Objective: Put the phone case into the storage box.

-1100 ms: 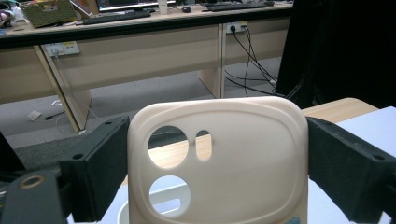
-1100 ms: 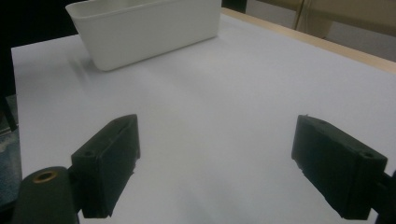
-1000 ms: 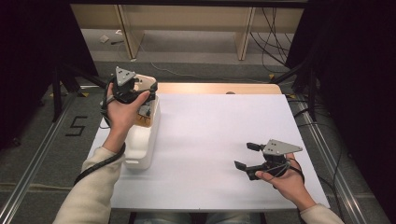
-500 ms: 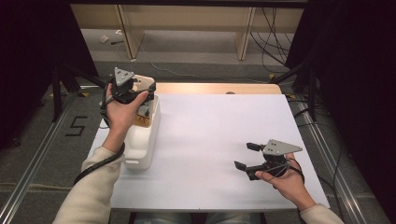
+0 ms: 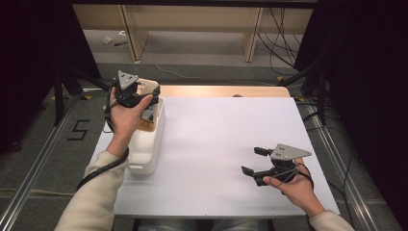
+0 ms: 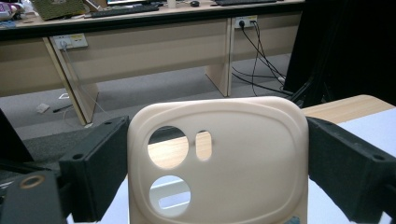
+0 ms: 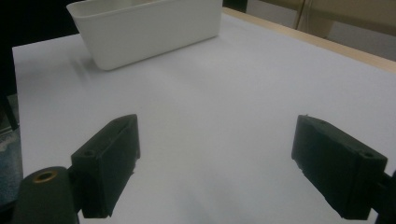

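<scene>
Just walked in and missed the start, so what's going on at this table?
A person works at a white table with a hand-held gripper in each hand. The left hand-held gripper is shut on a cream plastic phone case with round camera cut-outs, holding it up above the far end of a white rectangular plastic bin at the table's left edge. The right hand-held gripper hangs open and empty over bare tabletop near the right front.

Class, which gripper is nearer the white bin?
Left. The left gripper is over the white bin's far end, holding a cream phone case; the right gripper is across the table.
</scene>
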The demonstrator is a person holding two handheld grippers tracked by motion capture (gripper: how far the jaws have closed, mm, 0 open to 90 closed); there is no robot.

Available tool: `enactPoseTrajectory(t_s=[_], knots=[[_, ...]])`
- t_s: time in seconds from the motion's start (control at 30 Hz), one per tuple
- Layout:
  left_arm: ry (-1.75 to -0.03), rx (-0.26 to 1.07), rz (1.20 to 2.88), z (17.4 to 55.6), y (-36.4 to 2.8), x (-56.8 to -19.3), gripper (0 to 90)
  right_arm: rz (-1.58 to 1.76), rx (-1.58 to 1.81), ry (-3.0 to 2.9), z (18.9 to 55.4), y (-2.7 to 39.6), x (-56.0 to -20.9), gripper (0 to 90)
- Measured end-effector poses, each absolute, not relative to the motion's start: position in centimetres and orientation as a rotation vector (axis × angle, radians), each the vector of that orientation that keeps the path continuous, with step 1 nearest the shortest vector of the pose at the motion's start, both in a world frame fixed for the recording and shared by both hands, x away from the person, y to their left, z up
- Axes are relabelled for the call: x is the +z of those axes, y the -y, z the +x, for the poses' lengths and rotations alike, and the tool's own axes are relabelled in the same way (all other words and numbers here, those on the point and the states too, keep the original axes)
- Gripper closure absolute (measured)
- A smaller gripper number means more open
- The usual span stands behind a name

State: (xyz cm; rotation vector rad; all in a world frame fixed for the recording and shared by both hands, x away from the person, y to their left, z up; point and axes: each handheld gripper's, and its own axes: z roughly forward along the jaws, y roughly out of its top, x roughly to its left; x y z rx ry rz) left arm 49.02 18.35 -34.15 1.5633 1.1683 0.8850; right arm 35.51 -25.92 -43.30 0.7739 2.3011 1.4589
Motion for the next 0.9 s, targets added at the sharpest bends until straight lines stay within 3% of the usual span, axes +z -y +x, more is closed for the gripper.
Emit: enactPoseTrajectory(t_s=[0.9], knots=[[-1.189,0.881,1.571,49.50,-18.72,-35.02,10.7,0.774,1.456,-2.303,35.49,25.90,-43.30,16.3]])
